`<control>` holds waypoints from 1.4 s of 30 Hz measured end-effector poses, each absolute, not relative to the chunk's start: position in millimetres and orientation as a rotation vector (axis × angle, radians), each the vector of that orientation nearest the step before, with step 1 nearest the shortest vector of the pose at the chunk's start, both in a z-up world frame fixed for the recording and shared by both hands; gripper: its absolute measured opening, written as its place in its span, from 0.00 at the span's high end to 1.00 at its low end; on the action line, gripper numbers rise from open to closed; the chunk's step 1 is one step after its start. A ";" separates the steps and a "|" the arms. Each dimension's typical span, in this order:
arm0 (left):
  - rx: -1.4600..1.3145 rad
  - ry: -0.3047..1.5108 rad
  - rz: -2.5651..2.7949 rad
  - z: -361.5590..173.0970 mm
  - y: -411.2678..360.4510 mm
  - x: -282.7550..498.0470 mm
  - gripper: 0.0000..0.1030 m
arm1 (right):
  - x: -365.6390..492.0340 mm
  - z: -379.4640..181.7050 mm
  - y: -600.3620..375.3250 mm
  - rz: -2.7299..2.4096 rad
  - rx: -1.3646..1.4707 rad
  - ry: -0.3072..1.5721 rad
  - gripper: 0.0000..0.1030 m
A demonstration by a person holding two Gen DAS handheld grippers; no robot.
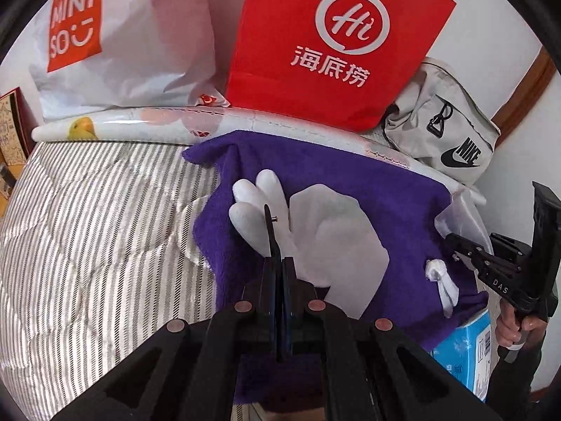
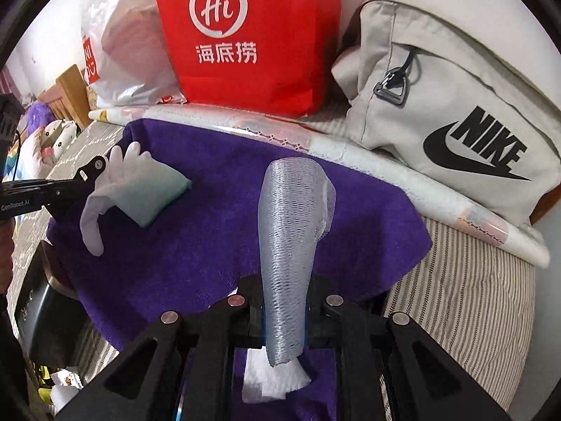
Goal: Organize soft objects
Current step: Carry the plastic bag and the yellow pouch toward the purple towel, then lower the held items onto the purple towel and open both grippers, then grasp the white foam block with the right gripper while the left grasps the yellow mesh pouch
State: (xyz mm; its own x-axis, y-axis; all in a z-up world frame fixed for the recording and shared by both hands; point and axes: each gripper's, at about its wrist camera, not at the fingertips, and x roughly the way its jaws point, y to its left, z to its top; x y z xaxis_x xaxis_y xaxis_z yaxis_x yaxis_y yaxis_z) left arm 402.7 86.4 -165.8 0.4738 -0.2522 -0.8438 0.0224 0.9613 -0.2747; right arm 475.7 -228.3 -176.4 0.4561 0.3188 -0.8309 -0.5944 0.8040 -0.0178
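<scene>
A purple towel (image 1: 385,210) (image 2: 217,245) lies spread over a box on the bed. My left gripper (image 1: 271,226) is shut on a white glove (image 1: 329,242), held over the towel; the glove also shows in the right wrist view (image 2: 140,189) with the left gripper (image 2: 87,172) on it. My right gripper (image 2: 284,315) is shut on a white mesh sleeve (image 2: 291,231) that stands up between the fingers, with a white cloth end (image 2: 277,379) below it. In the left wrist view the right gripper (image 1: 459,245) holds a white piece (image 1: 441,287) at the towel's right edge.
A red paper bag (image 1: 333,42) (image 2: 245,35), a white Miniso bag (image 1: 122,42) and a grey Nike bag (image 1: 441,129) (image 2: 455,122) stand along the wall. A rolled sheet (image 2: 350,154) lies behind the towel. Striped bedding (image 1: 105,228) lies left. Plush toys (image 2: 52,137) far left.
</scene>
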 end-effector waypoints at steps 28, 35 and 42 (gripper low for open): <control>-0.207 1.091 -0.193 -151.4 77.5 387.9 0.54 | 460.9 -146.3 -215.7 0.611 -0.308 0.861 0.24; -0.220 1.059 -0.160 -133.5 94.2 355.8 0.52 | 419.9 -123.9 -230.8 0.617 -0.260 0.829 0.24; -0.233 1.042 -0.135 -124.6 108.7 306.8 0.52 | 353.7 -107.6 -246.7 0.672 -0.221 0.792 0.24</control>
State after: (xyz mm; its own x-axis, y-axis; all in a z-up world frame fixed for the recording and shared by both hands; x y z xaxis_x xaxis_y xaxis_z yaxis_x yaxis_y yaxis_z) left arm 306.8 108.7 -124.6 0.4993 -0.2202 -0.8380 0.0000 0.9672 -0.2542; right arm 353.7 -246.7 -107.6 0.5091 0.4732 -0.7189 -0.6322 0.7724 0.0607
